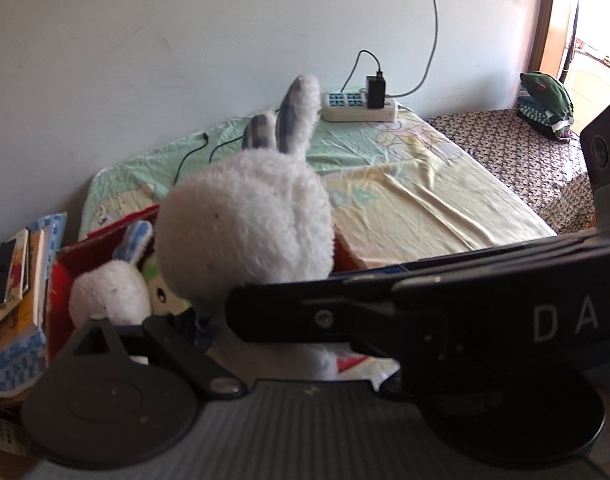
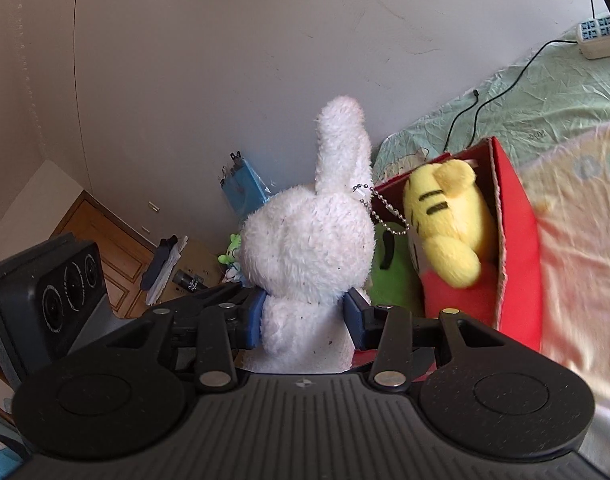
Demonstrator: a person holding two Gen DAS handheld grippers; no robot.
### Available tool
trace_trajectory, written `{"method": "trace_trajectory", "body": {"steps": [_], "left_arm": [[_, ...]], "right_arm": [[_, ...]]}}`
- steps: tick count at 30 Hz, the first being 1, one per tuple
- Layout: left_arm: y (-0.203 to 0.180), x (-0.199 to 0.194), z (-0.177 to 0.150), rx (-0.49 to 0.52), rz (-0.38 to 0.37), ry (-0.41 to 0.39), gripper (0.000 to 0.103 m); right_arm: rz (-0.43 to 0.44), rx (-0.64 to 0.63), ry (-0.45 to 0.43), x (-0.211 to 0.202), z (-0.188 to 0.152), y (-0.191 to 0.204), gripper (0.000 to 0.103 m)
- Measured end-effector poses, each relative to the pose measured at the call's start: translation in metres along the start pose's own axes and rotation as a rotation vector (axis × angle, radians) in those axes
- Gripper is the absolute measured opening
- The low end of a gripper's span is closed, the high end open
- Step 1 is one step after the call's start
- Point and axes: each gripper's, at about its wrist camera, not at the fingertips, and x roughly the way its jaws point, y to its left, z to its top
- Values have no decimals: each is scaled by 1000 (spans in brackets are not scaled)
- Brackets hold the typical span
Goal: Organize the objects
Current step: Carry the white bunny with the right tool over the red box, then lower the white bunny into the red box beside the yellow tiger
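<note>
Right tongs (image 2: pixel 305 316): clamped on a white plush rabbit (image 2: pixel 309 240), blue pads (image 2: pixel 257 320) pressing its sides.
Left tongs (image 1: pixel 209 320): grip state unclear; a grey-eared white rabbit (image 1: pixel 249 216) sits before them.
Red box (image 2: pixel 517 216): on the bed (image 1: pixel 425 200), just beside the held rabbit, holding a yellow striped tiger plush (image 2: pixel 449 216) and a green toy (image 2: pixel 389 264).

the white rabbit (image 2: pixel 309 240) is shaggy plush with a shiny metal bead chain (image 2: pixel 387 216), the tiger toy (image 2: pixel 449 220) is smoother fleece, red box (image 2: pixel 519 240) matte cardboard, bedsheet (image 1: pixel 425 200) wrinkly cotton-looking cloth
</note>
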Motion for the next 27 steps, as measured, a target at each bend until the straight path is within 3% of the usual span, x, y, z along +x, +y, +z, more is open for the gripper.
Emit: {"method": "trace_trajectory", "body": {"steps": [15, 27], "left_arm": [[51, 41, 8, -91, 33, 65, 92], [65, 62, 5, -143, 19, 116, 94]], "right_arm": [[-18, 6, 58, 49, 13, -7, 45], [-21, 26, 111, 62, 14, -12, 45]]}}
